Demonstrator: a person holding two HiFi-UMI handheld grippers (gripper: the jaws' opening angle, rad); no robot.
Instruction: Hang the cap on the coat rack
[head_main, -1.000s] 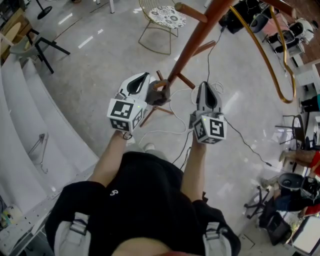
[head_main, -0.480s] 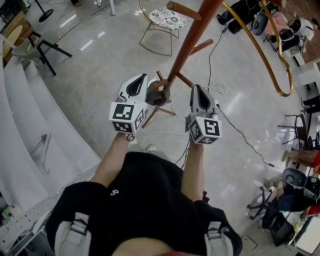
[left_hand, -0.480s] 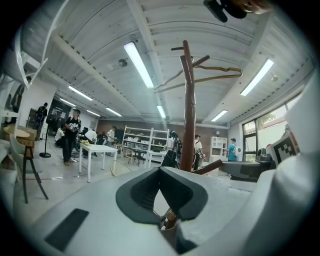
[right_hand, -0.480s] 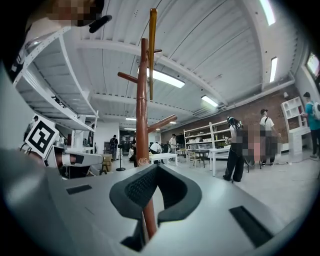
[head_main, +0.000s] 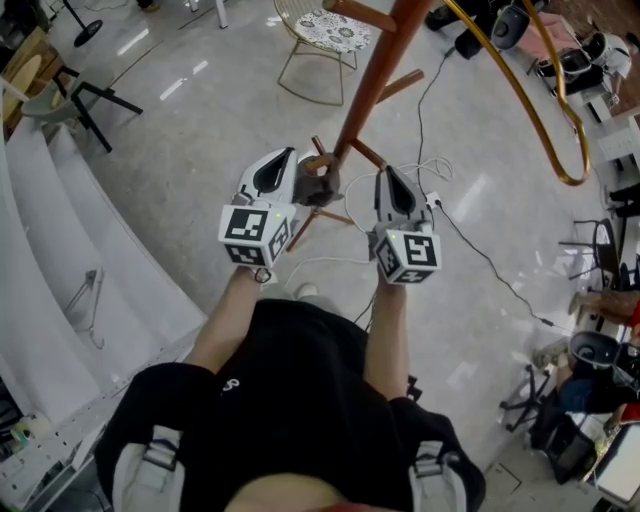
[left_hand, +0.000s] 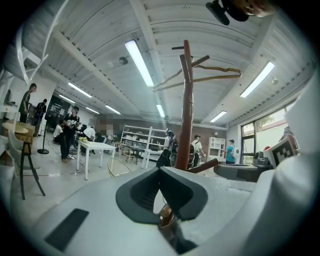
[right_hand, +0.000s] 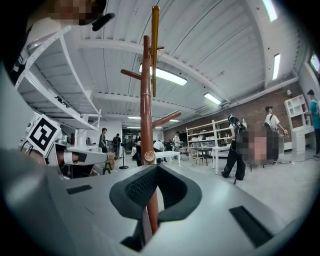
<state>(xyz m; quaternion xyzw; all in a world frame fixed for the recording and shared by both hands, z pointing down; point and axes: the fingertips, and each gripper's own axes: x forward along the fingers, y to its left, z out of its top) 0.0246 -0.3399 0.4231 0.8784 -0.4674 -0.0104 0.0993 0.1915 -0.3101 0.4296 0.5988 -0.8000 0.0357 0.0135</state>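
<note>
The brown wooden coat rack (head_main: 375, 75) slants up from its feet just beyond my grippers; it rises as a pole with pegs (left_hand: 186, 110) in the left gripper view and stands close ahead (right_hand: 146, 100) in the right gripper view. My left gripper (head_main: 285, 162) is shut on a dark grey cap (head_main: 318, 187), which bunches at the right of its tip near the rack's foot. A bit of the cap (left_hand: 167, 222) shows pinched between the left gripper (left_hand: 162, 200) jaws. My right gripper (head_main: 389, 178) is shut with nothing in it (right_hand: 156, 172), just right of the pole.
A gold wire chair with a patterned cushion (head_main: 325, 40) stands beyond the rack. A gold hoop (head_main: 560, 120) curves at the upper right. White and black cables (head_main: 330, 262) lie on the floor. White shelving (head_main: 60, 280) runs along the left. People stand farther off.
The right gripper has drifted a little left, closer to the rack's pole. The left gripper has kept its hold on the cap and hardly moved.
</note>
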